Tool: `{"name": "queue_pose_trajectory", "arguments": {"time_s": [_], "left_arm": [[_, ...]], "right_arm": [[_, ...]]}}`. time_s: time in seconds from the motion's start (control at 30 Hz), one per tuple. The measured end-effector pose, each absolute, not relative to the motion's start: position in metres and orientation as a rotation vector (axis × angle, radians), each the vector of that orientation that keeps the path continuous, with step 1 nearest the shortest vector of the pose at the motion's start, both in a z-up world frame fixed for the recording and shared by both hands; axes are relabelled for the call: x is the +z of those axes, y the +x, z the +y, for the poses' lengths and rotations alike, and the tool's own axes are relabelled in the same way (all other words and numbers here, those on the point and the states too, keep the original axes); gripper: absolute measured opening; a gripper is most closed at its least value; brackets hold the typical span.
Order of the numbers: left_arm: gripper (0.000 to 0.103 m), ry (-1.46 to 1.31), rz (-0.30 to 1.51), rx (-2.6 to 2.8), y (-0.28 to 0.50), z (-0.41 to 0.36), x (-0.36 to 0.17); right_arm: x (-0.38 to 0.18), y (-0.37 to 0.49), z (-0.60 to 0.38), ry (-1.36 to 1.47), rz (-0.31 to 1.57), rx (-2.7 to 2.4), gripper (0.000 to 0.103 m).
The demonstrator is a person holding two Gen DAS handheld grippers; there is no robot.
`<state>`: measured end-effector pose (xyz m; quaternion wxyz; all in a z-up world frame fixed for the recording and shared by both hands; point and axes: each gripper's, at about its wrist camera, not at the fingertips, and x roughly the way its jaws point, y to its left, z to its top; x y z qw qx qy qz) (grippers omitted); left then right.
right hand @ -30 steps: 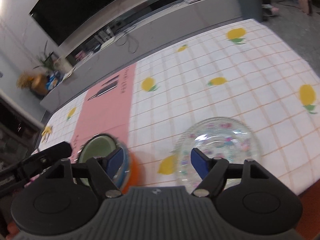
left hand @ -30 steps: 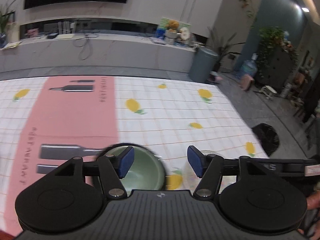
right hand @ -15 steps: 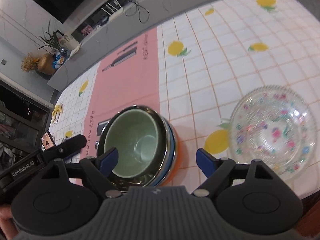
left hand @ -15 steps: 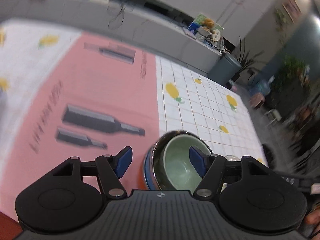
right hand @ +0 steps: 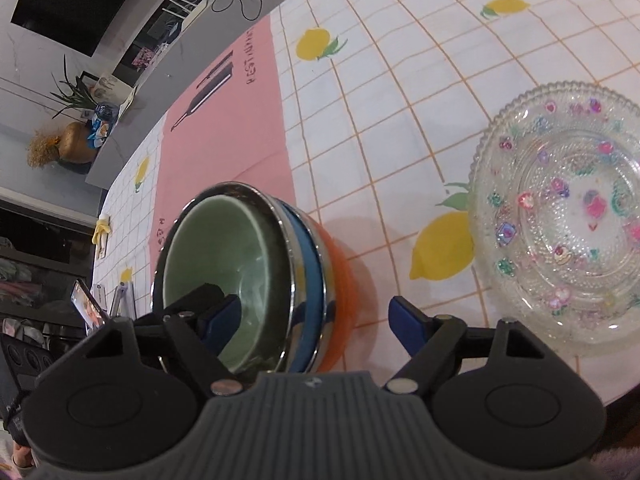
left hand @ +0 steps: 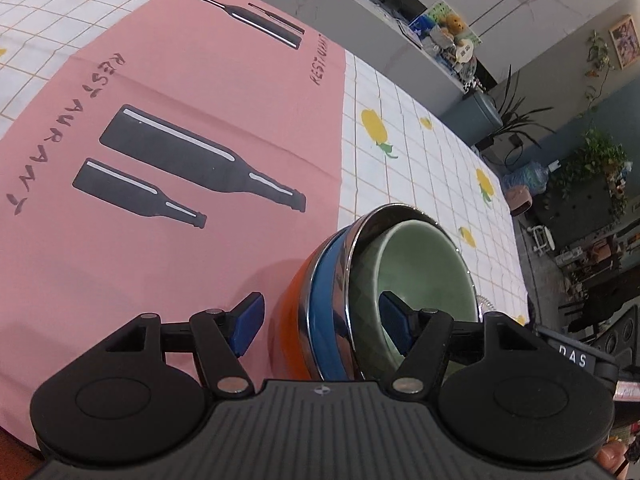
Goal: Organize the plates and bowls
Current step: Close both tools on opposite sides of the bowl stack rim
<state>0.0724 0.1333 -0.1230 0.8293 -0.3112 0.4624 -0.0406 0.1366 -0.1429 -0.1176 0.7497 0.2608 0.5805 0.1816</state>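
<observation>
A stack of nested bowls (left hand: 332, 304) stands on the table: orange outermost, then blue, then steel, with a pale green bowl (left hand: 420, 268) inside. It also shows in the right wrist view (right hand: 256, 264). My left gripper (left hand: 322, 320) is open and straddles the stack's near-left wall, one finger outside and one inside the green bowl. My right gripper (right hand: 316, 318) is open and straddles the stack's near-right wall the same way. A clear glass plate (right hand: 568, 208) with coloured flowers lies to the right of the stack.
The table has a white lemon-print cloth (right hand: 380, 80) with a pink bottle-print runner (left hand: 160, 120). A grey counter (left hand: 340, 4) and a bin (left hand: 476, 116) stand beyond the far edge. A phone (right hand: 86, 306) sits at the left.
Both grippers have come down and closed in on the bowl stack from either side. Each now has its open jaws over the stack's rim. The glass plate has not moved.
</observation>
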Motion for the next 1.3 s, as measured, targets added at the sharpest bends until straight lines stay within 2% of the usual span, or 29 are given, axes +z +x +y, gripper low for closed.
{"name": "queue_pose_trajectory", "arguments": {"time_s": [0.2, 0.4, 0.57, 0.73, 0.8, 0.93, 1.3], "left_arm": [[0.077, -0.661, 1.007, -0.095, 0.076, 0.130, -0.130], [0.074, -0.689, 1.036, -0.118, 0.079, 0.129, -0.139], [0.074, -0.736, 1.034, -0.117, 0.081, 0.133, -0.145], [0.073, -0.834, 1.050, -0.110, 0.080, 0.138, -0.154], [0.064, -0.852, 1.041, -0.109, 0.079, 0.136, -0.153], [0.063, -0.822, 1.044, -0.079, 0.081, 0.130, -0.148], [0.062, -0.788, 1.041, -0.051, 0.082, 0.120, -0.142]], "right_arm": [[-0.124, 0.145, -0.141, 0.578, 1.274, 0.399, 0.079], [-0.137, 0.151, -0.136, 0.595, 1.310, 0.399, 0.069], [-0.147, 0.153, -0.142, 0.665, 1.327, 0.409, 0.069], [-0.151, 0.155, -0.147, 0.720, 1.327, 0.421, 0.062], [-0.152, 0.155, -0.148, 0.735, 1.337, 0.428, 0.061], [-0.149, 0.154, -0.146, 0.731, 1.330, 0.451, 0.052], [-0.153, 0.153, -0.151, 0.762, 1.337, 0.452, 0.052]]}}
